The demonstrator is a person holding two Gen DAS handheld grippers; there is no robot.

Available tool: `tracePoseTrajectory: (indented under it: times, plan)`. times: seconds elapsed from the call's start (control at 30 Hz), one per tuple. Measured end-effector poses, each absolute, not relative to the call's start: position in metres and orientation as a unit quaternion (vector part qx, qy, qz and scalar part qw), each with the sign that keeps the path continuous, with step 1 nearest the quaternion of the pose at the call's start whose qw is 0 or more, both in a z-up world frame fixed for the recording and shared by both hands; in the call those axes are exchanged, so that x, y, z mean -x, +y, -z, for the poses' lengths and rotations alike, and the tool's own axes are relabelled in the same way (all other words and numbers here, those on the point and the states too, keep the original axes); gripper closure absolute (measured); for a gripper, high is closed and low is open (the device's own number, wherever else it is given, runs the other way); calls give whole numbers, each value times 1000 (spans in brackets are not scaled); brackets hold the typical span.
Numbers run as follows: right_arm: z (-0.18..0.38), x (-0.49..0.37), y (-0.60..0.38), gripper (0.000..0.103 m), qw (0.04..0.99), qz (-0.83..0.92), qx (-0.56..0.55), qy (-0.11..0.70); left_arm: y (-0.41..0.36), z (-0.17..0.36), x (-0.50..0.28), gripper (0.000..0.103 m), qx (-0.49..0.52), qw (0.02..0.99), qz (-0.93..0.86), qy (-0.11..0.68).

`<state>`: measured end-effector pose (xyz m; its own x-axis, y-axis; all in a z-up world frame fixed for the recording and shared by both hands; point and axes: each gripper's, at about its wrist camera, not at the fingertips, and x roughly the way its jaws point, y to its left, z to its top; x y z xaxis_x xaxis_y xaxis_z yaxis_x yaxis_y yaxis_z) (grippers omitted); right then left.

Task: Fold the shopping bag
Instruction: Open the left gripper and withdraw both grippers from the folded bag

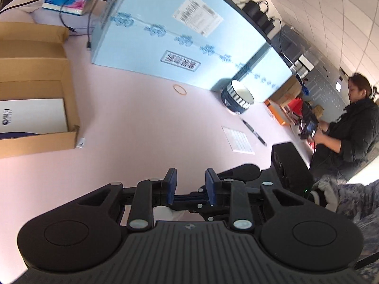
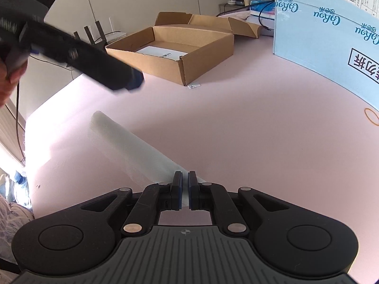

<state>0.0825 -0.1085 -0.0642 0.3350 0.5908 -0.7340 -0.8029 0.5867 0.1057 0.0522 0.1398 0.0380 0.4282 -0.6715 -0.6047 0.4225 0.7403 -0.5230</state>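
Right hand-held gripper (image 2: 185, 190): we read the jaws as narrowed to a slim gap, pinching the near end of the shopping bag (image 2: 132, 151); a white edge shows between the pads.
Left hand-held gripper (image 1: 191, 187): jaws moderately wide, nothing between them; a scrap of white fabric shows below and behind the fingers, not gripped.
Bag position: a pale, translucent white strip flat on the pink tabletop (image 2: 248, 118), near-left part of the scene in the right wrist view.
Long axis: runs from the right hand-held gripper away to the far left, ending near the tabletop's left edge.
Nearer hand: right, already on the bag; in the right wrist view the left one hangs above the far-left end, apart from it.
Our judgement: the next fold turns on bringing one end along this axis toward the other.
Surroundings: open cardboard box (image 2: 175, 47) far, blue carton (image 2: 331, 35) far right, both well apart from the bag.
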Motion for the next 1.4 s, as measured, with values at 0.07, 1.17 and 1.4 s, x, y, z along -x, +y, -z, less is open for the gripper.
tracePoseTrajectory:
  times: [0.07, 1.17, 1.4]
  plan:
    - [64, -82, -108, 100, 806, -431, 138, 381, 121, -17, -51, 80, 141, 828, 324, 435]
    - [-49, -140, -232, 86, 922, -226, 141, 281, 174, 43, -52, 101, 218, 805, 279, 475]
    - [-27, -206, -228, 86, 905, -266, 183, 277, 179, 46, -50, 101, 243, 802, 270, 473]
